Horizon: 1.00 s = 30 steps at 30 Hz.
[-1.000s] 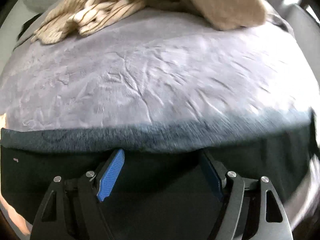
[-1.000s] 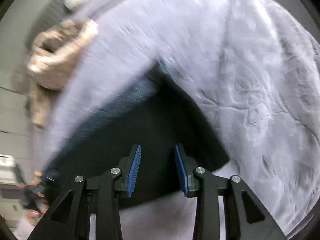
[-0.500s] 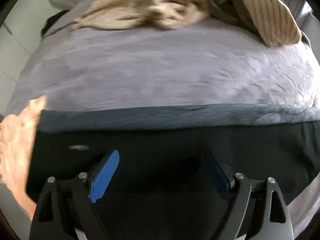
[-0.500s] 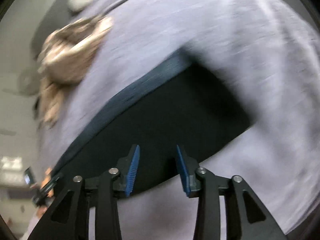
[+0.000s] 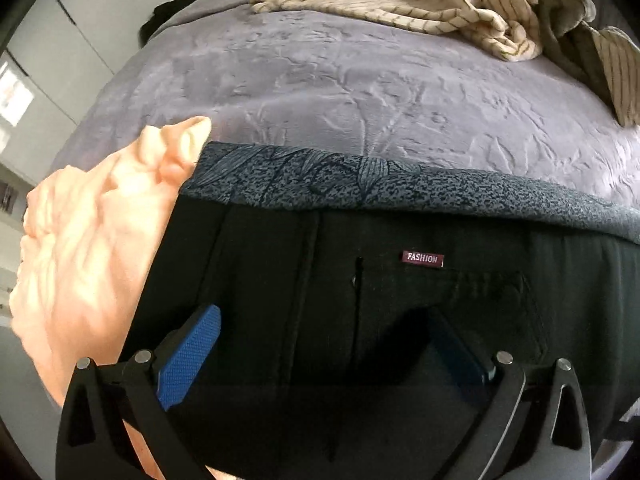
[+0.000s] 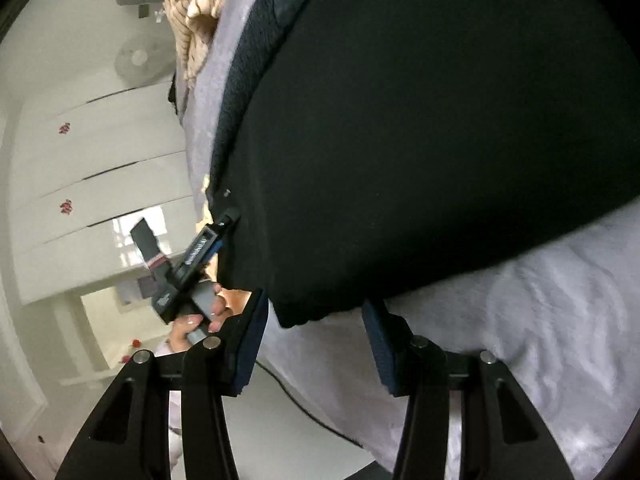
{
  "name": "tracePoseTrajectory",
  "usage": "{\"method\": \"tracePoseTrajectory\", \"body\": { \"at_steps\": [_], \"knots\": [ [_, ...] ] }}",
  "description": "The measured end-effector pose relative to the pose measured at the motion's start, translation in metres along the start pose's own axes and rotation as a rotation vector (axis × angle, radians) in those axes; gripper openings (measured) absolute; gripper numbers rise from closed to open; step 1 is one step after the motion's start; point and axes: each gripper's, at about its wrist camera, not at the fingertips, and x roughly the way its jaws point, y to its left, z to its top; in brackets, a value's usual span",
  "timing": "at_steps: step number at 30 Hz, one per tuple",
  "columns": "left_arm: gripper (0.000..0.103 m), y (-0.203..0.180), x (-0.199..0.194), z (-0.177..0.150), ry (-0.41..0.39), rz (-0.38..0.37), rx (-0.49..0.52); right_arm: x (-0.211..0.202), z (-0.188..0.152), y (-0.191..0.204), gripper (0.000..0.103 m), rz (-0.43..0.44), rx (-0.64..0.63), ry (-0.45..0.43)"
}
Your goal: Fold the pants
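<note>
From the left wrist view, the left gripper (image 5: 320,364) hangs over the black pants (image 5: 400,320), its jaws just opened wide and nothing pinched between them; a bare foot (image 5: 92,240) sits at nine o'clock and striped beige clothes (image 5: 440,0) lie at one o'clock on the lavender bedspread (image 5: 360,100). The pants lie flat as a dark slab, their patterned waistband (image 5: 360,184) along the far edge. The right gripper (image 6: 316,344) straddles the nearest corner, jaws opening, pads clear. One fold looks done; further folds probably remain.
</note>
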Motion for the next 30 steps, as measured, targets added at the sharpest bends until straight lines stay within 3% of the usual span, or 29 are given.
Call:
{"method": "tracePoseTrajectory", "body": {
  "at_steps": [4, 5, 6, 8, 12, 15, 18, 20, 23, 24, 25, 26, 27, 30],
  "knots": [
    [0.103, 0.003, 0.000, 0.000, -0.009, -0.019, 0.012, 0.002, 0.001, -0.004, 0.048, 0.001, 0.034, -0.030],
    [0.103, 0.004, 0.002, 0.002, -0.011, -0.022, 0.015, 0.000, 0.001, -0.001, 0.024, -0.003, 0.036, -0.049],
    [0.103, 0.003, -0.001, -0.002, -0.013, -0.025, 0.015, -0.002, 0.000, 0.005, 0.009, -0.014, 0.031, -0.064],
    [0.103, 0.004, 0.000, -0.002, -0.020, -0.032, 0.024, -0.010, -0.002, 0.019, 0.009, -0.018, -0.015, -0.095],
    [0.103, 0.001, -0.004, -0.009, -0.034, -0.023, 0.056, -0.002, -0.015, 0.008, 0.008, -0.240, -0.086, -0.045],
    [0.103, 0.000, -0.015, -0.005, 0.003, -0.013, 0.063, -0.012, -0.021, 0.002, 0.010, -0.217, -0.036, -0.031],
    [0.103, -0.016, -0.046, -0.015, -0.027, -0.063, 0.099, -0.034, -0.025, 0.032, 0.014, -0.304, -0.181, -0.029],
    [0.103, -0.044, -0.066, -0.026, -0.040, -0.158, 0.151, -0.047, -0.023, 0.056, 0.014, -0.381, -0.306, -0.087],
    [0.103, -0.097, -0.065, -0.045, -0.017, -0.224, 0.241, -0.052, -0.007, 0.075, 0.024, -0.502, -0.422, -0.169],
    [0.103, -0.108, -0.060, -0.050, 0.001, -0.222, 0.261, -0.048, 0.000, 0.073, 0.034, -0.544, -0.436, -0.171],
    [0.103, -0.121, -0.050, -0.060, 0.032, -0.201, 0.294, -0.043, 0.004, 0.065, 0.037, -0.595, -0.446, -0.154],
    [0.103, -0.131, -0.039, -0.075, 0.033, -0.145, 0.336, -0.038, 0.005, 0.056, 0.037, -0.628, -0.453, -0.133],
    [0.103, -0.132, -0.037, -0.084, 0.002, -0.135, 0.358, -0.030, 0.002, 0.047, 0.037, -0.656, -0.481, -0.117],
    [0.103, -0.117, -0.043, -0.083, 0.018, -0.182, 0.330, -0.030, -0.017, 0.048, 0.037, -0.683, -0.551, -0.101]
  ]
}}
